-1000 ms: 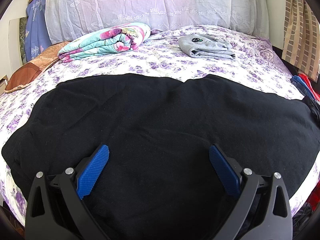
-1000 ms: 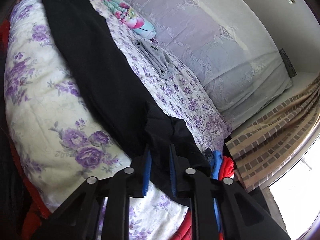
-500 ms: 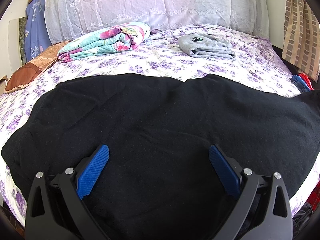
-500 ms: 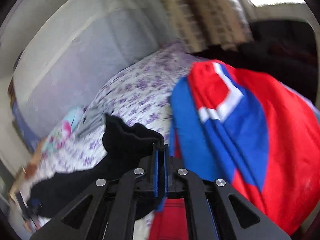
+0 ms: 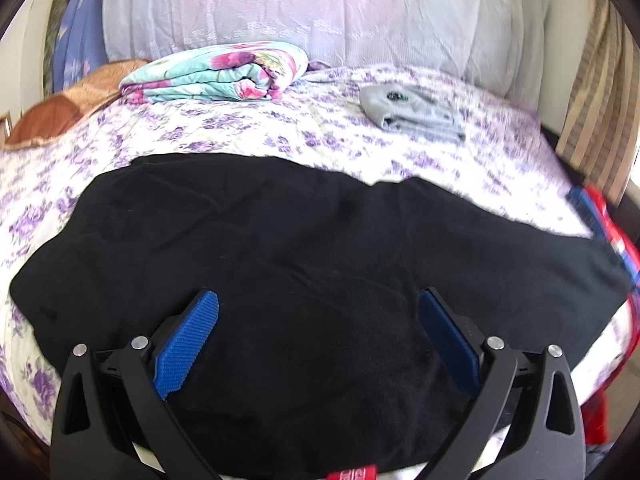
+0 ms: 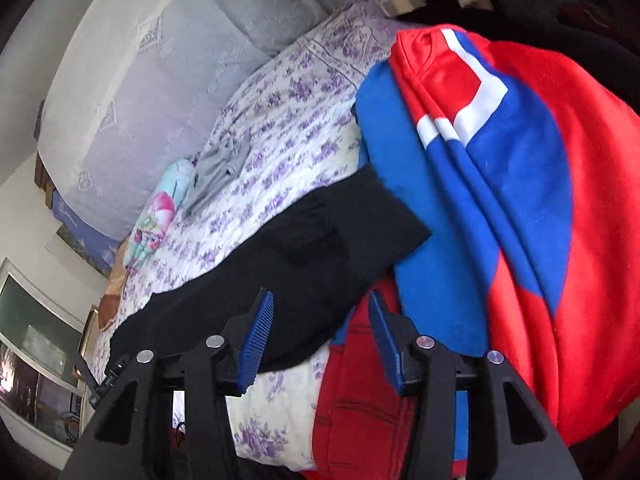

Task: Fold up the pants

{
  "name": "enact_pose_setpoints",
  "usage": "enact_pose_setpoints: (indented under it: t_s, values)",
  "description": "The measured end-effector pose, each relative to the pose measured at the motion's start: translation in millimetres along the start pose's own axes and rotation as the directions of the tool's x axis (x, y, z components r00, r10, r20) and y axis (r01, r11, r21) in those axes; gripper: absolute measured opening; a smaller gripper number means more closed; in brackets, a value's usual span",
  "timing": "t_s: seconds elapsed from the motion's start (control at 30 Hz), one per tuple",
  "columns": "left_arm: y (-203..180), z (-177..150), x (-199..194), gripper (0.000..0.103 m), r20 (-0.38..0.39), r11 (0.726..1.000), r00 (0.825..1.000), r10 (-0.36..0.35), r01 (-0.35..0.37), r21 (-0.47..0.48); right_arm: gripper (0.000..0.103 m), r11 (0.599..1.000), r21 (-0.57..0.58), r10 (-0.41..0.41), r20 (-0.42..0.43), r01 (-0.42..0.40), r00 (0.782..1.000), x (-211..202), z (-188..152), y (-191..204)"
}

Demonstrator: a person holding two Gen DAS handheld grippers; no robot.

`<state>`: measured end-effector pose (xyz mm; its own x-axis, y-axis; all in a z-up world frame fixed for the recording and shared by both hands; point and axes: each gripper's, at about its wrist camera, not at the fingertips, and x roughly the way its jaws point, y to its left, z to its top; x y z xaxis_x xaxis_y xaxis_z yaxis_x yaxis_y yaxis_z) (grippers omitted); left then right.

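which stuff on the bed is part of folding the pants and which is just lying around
Part of the job:
- black pants spread across the bed
- left gripper, open above them
- right gripper, fingers just opened, off the pants' end

Just lying about:
- folded floral blanket
- folded grey garment
- red and blue garment
- brown cushion

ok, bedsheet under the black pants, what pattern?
White bedsheet printed with small purple flowers; clearest in the left wrist view, beyond the black pants.
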<state>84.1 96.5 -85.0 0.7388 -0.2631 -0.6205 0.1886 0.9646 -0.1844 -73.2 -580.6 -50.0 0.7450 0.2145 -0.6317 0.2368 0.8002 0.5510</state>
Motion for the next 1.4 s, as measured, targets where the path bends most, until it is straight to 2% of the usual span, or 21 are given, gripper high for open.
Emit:
enact_pose_setpoints:
  t_s: [0.1, 0.27, 0.3, 0.33, 0.37, 0.4, 0.5, 0.57, 0.6, 0.67, 0.73, 0.77, 0.8, 0.83, 0.87, 0.93, 1.0, 1.1, 1.2, 1.3, 1.4]
  values:
    - [19.8, 5.6, -16.9, 0.098, 0.019, 0.996, 0.999, -0.031, 0.033, -0.079, 0.051, 0.996, 0.067, 0.057, -0.010, -0.056, 0.998, 14.7, -6.3, -6.2]
    - [46.0, 10.9, -29.7, 0.098, 0.056, 0.981, 0.995, -0.080, 0.089, -0.172, 0.050, 0.991, 0.120, 0.052, 0.114, -0.066, 0.992, 26.3, -8.3, -6.1]
    - [47.1, 10.1, -28.2, 0.098, 0.051, 0.980, 0.995, -0.081, 0.089, -0.176, 0.044, 0.990, 0.121, 0.050, 0.154, -0.069, 0.987, 24.8, -9.7, -4.7]
    - [47.4, 8.6, -26.0, 0.098, 0.042, 0.981, 0.997, -0.072, 0.078, -0.177, 0.020, 0.990, 0.117, 0.054, 0.181, -0.076, 0.982, 23.6, -9.3, -5.1]
    - [46.8, 6.8, -23.9, 0.098, 0.032, 0.983, 0.998, -0.055, 0.060, -0.171, 0.011, 0.990, 0.106, 0.068, 0.188, -0.089, 0.980, 22.7, -8.0, -3.8]
    - [44.9, 5.5, -19.3, 0.098, 0.021, 0.987, 0.999, -0.033, 0.036, -0.157, 0.009, 0.993, 0.089, 0.063, 0.193, -0.082, 0.979, 20.8, -5.7, -1.0]
    - [40.5, -0.5, -13.0, 0.098, 0.010, 0.993, 1.000, 0.019, -0.017, -0.113, 0.008, 0.999, 0.033, -0.033, 0.141, 0.029, 0.990, 20.5, 0.8, -0.9]
    - [35.6, -3.3, -9.9, 0.098, 0.003, 0.995, 0.998, 0.055, -0.055, -0.078, 0.015, 0.996, -0.003, -0.094, 0.076, 0.094, 0.993, 27.0, 0.7, -7.0]
    - [33.4, -3.4, -9.2, 0.098, 0.000, 0.995, 0.998, 0.070, -0.070, -0.065, 0.016, 0.996, -0.018, -0.088, 0.077, 0.090, 0.993, 24.1, 0.5, -9.3]
    - [32.0, -2.0, -13.5, 0.098, 0.005, 0.994, 0.996, 0.085, -0.084, -0.067, 0.024, 0.994, 0.011, -0.108, 0.128, 0.108, 0.986, 6.0, 4.3, -10.6]
    - [32.3, 1.5, -24.7, 0.098, 0.033, 0.994, 0.997, 0.069, -0.066, -0.092, 0.030, 0.985, 0.007, -0.171, 0.243, 0.175, 0.955, -21.2, 9.7, 0.6]
    - [32.2, 4.1, -30.7, 0.098, 0.052, 0.994, 0.997, 0.055, -0.049, -0.100, 0.031, 0.977, 0.002, -0.204, 0.298, 0.213, 0.932, -33.7, 10.8, 8.7]
    - [30.9, 6.2, -35.5, 0.098, 0.068, 0.994, 0.997, 0.042, -0.035, -0.105, 0.031, 0.975, -0.010, -0.204, 0.342, 0.221, 0.917, -42.7, 11.3, 18.0]
    - [28.9, 8.9, -39.8, 0.098, 0.084, 0.994, 0.996, 0.022, -0.013, -0.105, 0.031, 0.983, -0.043, -0.151, 0.362, 0.178, 0.920, -46.3, 12.0, 30.5]
    - [26.0, 11.1, -40.7, 0.098, 0.091, 0.995, 0.996, 0.005, 0.004, -0.099, 0.031, 0.990, -0.086, -0.077, 0.343, 0.113, 0.936, -41.8, 13.3, 45.3]
    - [18.9, 13.0, -36.6, 0.098, 0.089, 0.996, 0.996, -0.023, 0.030, -0.079, 0.031, 0.984, -0.179, 0.070, 0.236, -0.028, 0.969, -15.7, 15.3, 81.1]
    - [11.5, 10.5, -26.2, 0.098, 0.069, 0.998, 0.997, -0.028, 0.032, -0.057, 0.031, 0.950, -0.260, 0.204, 0.085, -0.176, 0.975, 26.9, 15.5, 127.5]
    - [10.4, 1.5, -6.0, 0.098, 0.023, 0.999, 1.000, 0.003, -0.002, -0.045, 0.031, 0.888, -0.331, 0.295, -0.126, -0.320, 0.947, 100.6, 15.6, 198.6]
    - [17.3, -7.2, 3.3, 0.098, 0.018, 0.999, 1.000, 0.008, -0.007, -0.044, 0.031, 0.843, -0.367, 0.302, -0.279, -0.392, 0.911, 167.1, 12.5, 261.1]
    - [13.5, -12.2, 4.2, 0.098, 0.030, 1.000, 0.999, 0.029, -0.029, 0.008, 0.031, 0.821, -0.368, 0.289, -0.392, -0.437, 0.873, 228.0, 12.0, 313.3]
    - [6.4, -19.4, 8.0, 0.098, 0.057, 0.994, 0.996, 0.072, -0.076, 0.073, 0.030, 0.815, -0.373, 0.259, -0.453, -0.444, 0.853, 273.0, 11.9, 349.0]
